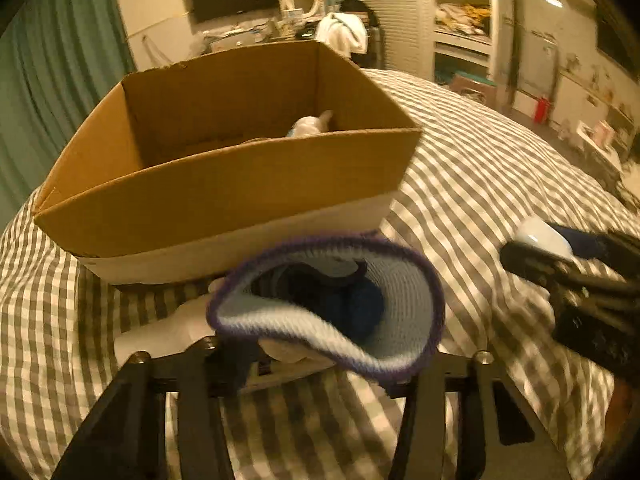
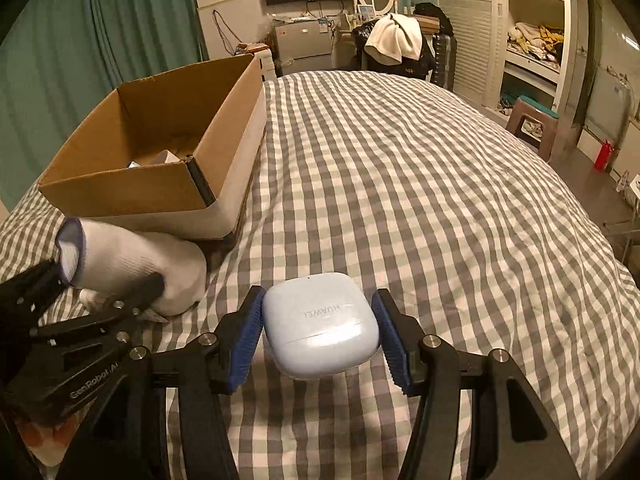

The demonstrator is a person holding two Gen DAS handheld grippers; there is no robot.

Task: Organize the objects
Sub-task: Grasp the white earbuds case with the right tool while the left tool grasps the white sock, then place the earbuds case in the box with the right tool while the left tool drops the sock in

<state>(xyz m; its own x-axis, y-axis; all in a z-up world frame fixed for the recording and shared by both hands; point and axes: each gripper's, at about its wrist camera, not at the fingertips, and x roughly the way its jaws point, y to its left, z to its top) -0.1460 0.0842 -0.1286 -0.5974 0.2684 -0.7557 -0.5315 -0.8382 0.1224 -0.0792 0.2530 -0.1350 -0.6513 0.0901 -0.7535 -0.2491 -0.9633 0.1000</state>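
Right gripper (image 2: 318, 334) brackets the pale blue HUAWEI earbud case (image 2: 320, 326) on the checked bedspread (image 2: 440, 200); the blue pads (image 2: 244, 344) stand beside the case's flanks, the left one apparently touching, a thin gap on the right, so the grip looks not yet firm. Left gripper (image 2: 108, 280) holds a white sock (image 2: 132, 260) by its purple-edged cuff, toe end resting just beside the near wall of the cardboard box (image 2: 132, 196). Judgement: close the right pads squarely on the case's flat sides, since its rounded glossy shell may squirt out if pinched off-centre; lift before travelling. Box is open-topped, something pale already inside. Its near rim stands higher than the case, so clearance over it is needed. Bed to the right is free; the left tool crowds the direct path to the box.
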